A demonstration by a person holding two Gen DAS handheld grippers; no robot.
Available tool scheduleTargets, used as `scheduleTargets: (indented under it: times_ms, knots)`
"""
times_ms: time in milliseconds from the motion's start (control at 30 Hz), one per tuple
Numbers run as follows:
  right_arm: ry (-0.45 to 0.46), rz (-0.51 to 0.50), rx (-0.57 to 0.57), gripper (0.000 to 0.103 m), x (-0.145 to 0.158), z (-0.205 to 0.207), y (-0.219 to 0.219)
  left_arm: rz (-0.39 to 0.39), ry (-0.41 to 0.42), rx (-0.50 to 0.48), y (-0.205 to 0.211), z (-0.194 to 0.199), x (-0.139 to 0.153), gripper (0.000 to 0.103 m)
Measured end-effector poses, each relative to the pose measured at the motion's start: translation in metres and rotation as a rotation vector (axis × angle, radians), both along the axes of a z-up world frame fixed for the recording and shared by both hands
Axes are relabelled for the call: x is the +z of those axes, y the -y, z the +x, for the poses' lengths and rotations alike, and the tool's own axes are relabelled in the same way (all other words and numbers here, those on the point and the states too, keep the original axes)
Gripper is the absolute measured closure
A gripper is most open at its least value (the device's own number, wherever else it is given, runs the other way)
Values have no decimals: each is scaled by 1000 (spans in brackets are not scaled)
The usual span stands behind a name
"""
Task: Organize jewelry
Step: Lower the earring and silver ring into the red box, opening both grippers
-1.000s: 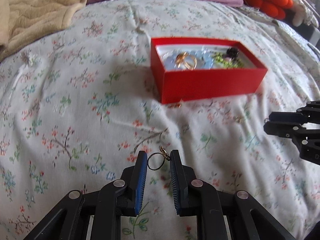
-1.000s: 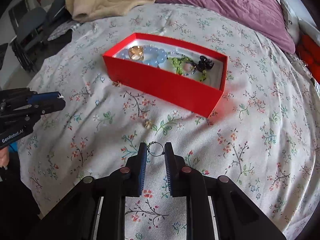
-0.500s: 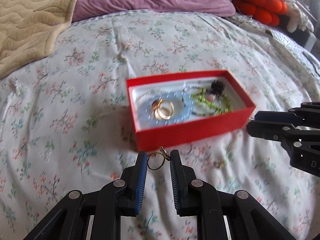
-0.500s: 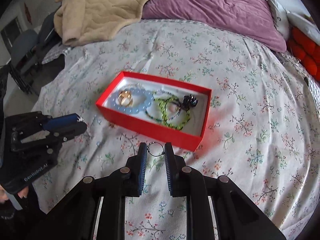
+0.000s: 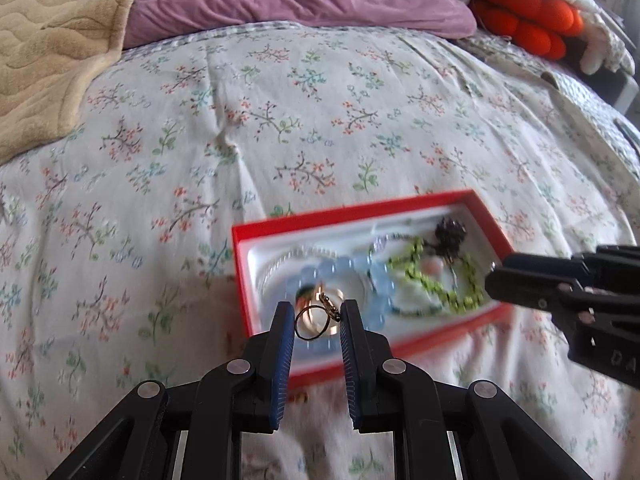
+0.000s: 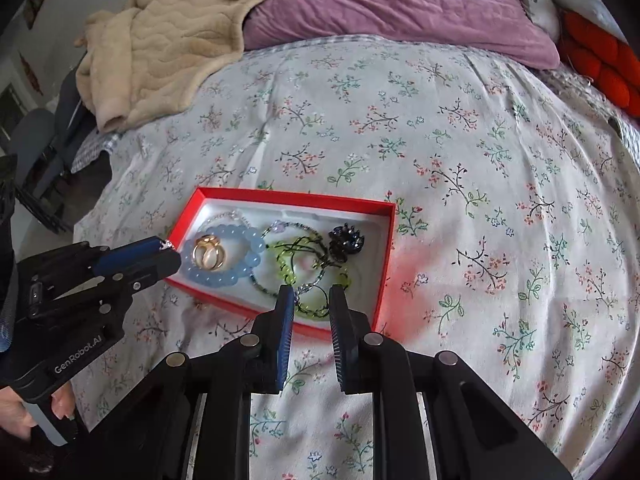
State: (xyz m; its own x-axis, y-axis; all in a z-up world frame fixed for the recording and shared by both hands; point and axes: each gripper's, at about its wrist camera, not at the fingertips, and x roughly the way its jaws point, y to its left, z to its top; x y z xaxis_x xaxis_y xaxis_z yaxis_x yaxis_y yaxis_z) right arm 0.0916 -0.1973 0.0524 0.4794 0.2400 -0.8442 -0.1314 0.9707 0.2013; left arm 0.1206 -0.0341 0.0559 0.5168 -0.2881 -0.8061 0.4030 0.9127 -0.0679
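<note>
A thin gold ring [image 5: 313, 323] with a small clasp was held between the pads of the left hand-held gripper [image 5: 314, 322], narrowly set, over the near left part of the red box [image 5: 242, 280]. The right hand-held gripper [image 6: 311, 308] was likewise narrow, and a small dark beaded ring [image 6: 316, 300] was pinched between its pads above the near edge of the box. Inside the white-lined box were seen a blue bead bracelet [image 6: 240, 276] lying around gold rings [image 6: 210, 257], a green bead strand [image 6: 286, 264] and a dark flower-shaped piece [image 6: 346, 242]. The left view was blurred over the box.

The box was set on a bed [image 6: 460, 152] covered by a floral sheet. A beige blanket [image 6: 160, 40] and a purple pillow [image 6: 380, 0] were seen at the far end, with an orange cushion [image 5: 528, 16] to the right.

Compared with half a second earlier, both grippers had been brought forward: the gold ring, then short of the box's near wall, was now over its interior, and the beaded ring had been carried from just before the near wall to above it.
</note>
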Motion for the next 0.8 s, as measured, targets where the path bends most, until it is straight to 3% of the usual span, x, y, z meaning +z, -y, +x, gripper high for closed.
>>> scheduleTargets:
  times_ms: [267, 633, 700, 800]
  knots:
    - [-21, 14, -5, 84, -11, 11, 2, 21, -13, 4, 16, 28, -7, 85]
    - [-34, 7, 8, 82, -19, 15, -4, 53, -6, -8, 24, 36, -10, 84]
    - [-36, 10, 12, 81, -19, 15, -3, 58, -6, -8, 24, 36, -10, 82]
    - [-42, -3, 11, 68, -19, 15, -3, 69, -4, -2, 23, 36, -9, 68]
